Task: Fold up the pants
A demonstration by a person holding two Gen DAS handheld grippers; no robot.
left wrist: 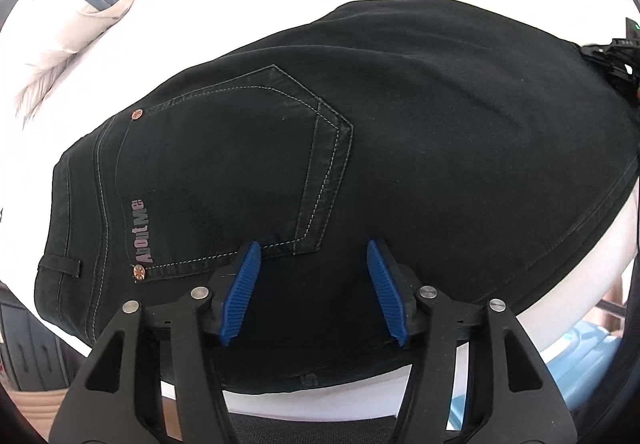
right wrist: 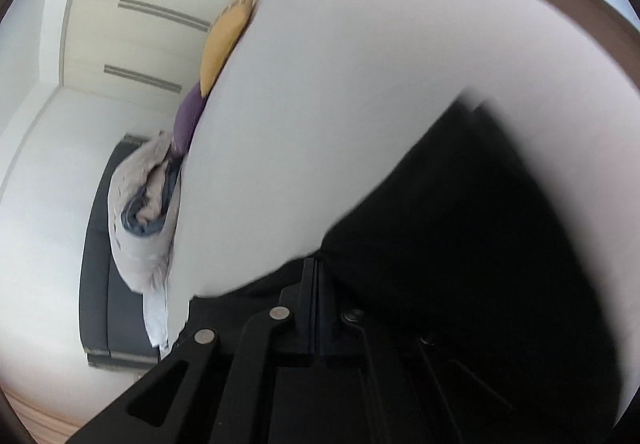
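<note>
The black pants point(left wrist: 400, 132) lie flat on the white bed point(left wrist: 248, 4), seat side up, back pocket point(left wrist: 240, 172) showing. Seen from the left wrist, their long axis runs from the waistband at about 8 o'clock out toward 2 o'clock, where the cloth leaves the view. The left tongs point(left wrist: 314, 256) hang spread wide over the near edge of the seat, just below the pocket's lower corner, with nothing between the blue pads point(left wrist: 244, 292); whether they touch the cloth I cannot tell.

The right tongs point(right wrist: 316, 276) are pressed together, and dark fabric bunches right at their tips and runs off toward 3 o'clock. They look clamped on the pants point(right wrist: 460, 244), though the blur leaves that a judgement.

So the left tongs have the waist end right beneath them, while the right ones hold the far part. I'd guess the fold turns on carrying that held end along the long axis toward the waistband.
</note>
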